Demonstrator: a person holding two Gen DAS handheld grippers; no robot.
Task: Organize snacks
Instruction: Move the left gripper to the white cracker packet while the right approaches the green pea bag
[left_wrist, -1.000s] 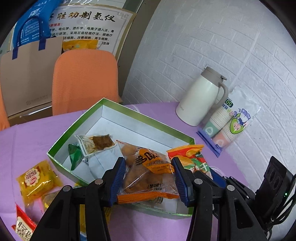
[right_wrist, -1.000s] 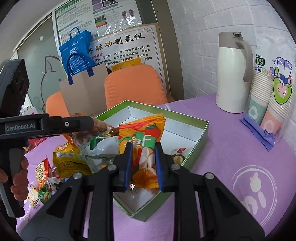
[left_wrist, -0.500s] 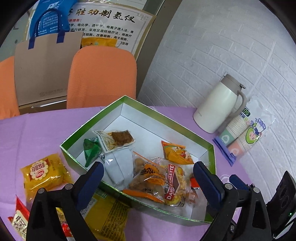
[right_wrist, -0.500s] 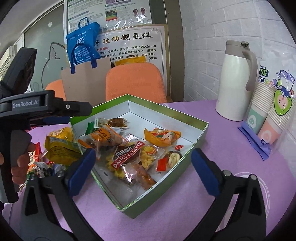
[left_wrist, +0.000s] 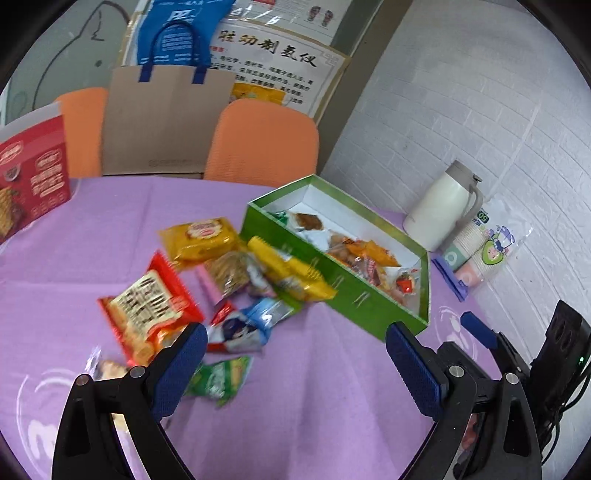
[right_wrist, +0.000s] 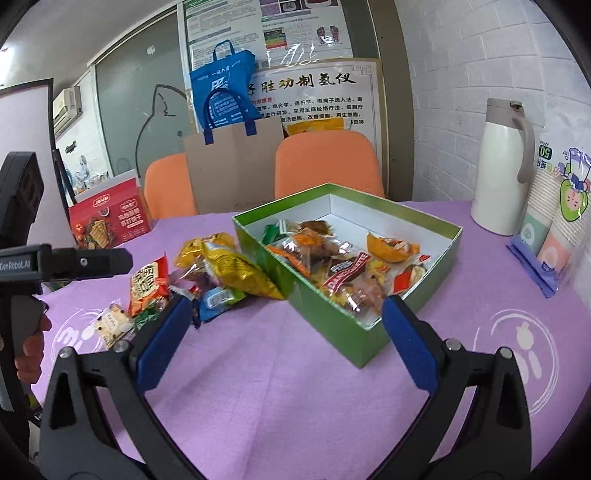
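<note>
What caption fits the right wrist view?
Open right hand-held gripper faces a green box holding snack packets, more packets piled beside it on purple tablecloth.

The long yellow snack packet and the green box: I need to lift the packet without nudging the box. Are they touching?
Touching. In the right wrist view the yellow packet leans against the green box's outer wall, with no gap visible.

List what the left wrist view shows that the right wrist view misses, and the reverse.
Only the left wrist view: the open left gripper from behind and a green packet lying in plain view.

Only the right wrist view: the open right gripper, the hand holding the left tool, and an air conditioner.

Both: the green box, loose snack pile, white jug.
</note>
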